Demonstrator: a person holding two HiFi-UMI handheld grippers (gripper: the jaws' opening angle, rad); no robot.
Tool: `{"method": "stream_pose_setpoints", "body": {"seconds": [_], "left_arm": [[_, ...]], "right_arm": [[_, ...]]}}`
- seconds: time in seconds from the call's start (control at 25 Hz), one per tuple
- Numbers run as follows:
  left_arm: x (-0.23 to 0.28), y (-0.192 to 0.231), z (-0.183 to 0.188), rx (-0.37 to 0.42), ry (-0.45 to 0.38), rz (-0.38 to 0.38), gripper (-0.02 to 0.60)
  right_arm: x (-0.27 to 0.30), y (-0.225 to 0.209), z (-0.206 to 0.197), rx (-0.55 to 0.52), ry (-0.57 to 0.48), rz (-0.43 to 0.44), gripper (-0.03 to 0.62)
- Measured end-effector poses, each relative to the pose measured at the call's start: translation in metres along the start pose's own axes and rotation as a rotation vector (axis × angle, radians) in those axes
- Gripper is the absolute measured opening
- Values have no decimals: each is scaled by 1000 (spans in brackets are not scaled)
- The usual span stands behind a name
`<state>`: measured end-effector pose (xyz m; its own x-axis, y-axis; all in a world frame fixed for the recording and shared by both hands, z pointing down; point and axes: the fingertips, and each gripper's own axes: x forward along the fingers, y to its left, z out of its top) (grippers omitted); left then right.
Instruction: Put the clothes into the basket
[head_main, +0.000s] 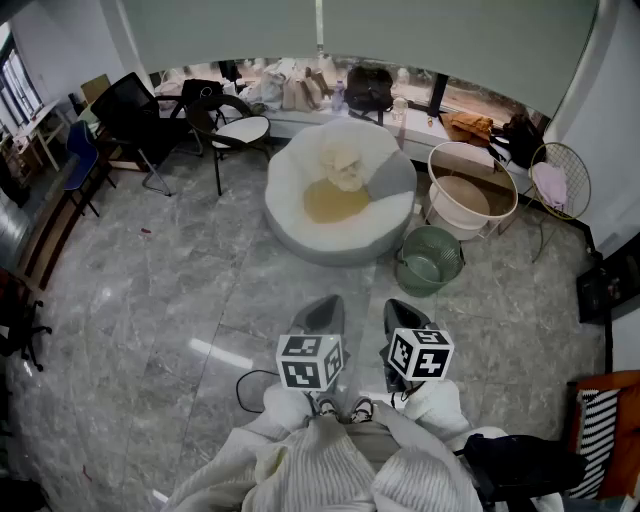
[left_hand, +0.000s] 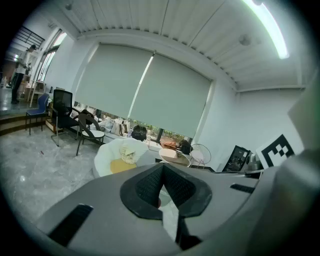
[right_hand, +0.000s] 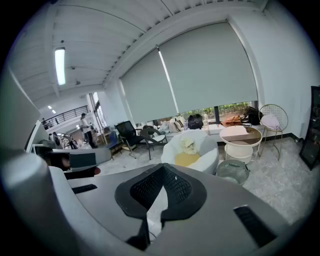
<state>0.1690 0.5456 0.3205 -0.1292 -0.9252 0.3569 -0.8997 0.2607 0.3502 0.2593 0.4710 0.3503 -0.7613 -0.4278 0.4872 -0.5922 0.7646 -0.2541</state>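
Both claws were pressed together with nothing between them. The left gripper (left_hand: 161, 186) and the right gripper (right_hand: 160, 186) each showed ribbed pads meeting at the tip, and both were held low, close to the person's body. Beyond them lay bare floor (head_main: 180, 290), then the white beanbag (head_main: 292, 225), where the clothes sat: a cream garment (head_main: 342, 165) bunched above a yellow garment (head_main: 335, 203). The green basket (head_main: 428, 262) stood on the floor just beside the beanbag, on its right, and was empty as far as the distant view let one tell. The clothes were well apart from either claw, so no part of the task was done yet. A pinch on the soft heap might catch only one fold, and a trailing sleeve could then snag the light basket's rim and tip it. The dark cord (head_main: 248, 385) near the feet could also catch a step on the way over.
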Motion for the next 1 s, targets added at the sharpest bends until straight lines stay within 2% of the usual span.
{"method": "stream_pose_setpoints", "body": {"seconds": [0.4, 0.76, 1.0], "left_arm": [[-5, 12, 5, 1, -6, -11, 5], [-7, 46, 11, -1, 0, 3, 5], [-1, 60, 6, 0, 20, 15, 5]], "right_arm": [[7, 17, 1, -5, 1, -3, 23], [24, 33, -1, 41, 7, -19, 25], [39, 26, -9, 81, 34, -38, 25]]}}
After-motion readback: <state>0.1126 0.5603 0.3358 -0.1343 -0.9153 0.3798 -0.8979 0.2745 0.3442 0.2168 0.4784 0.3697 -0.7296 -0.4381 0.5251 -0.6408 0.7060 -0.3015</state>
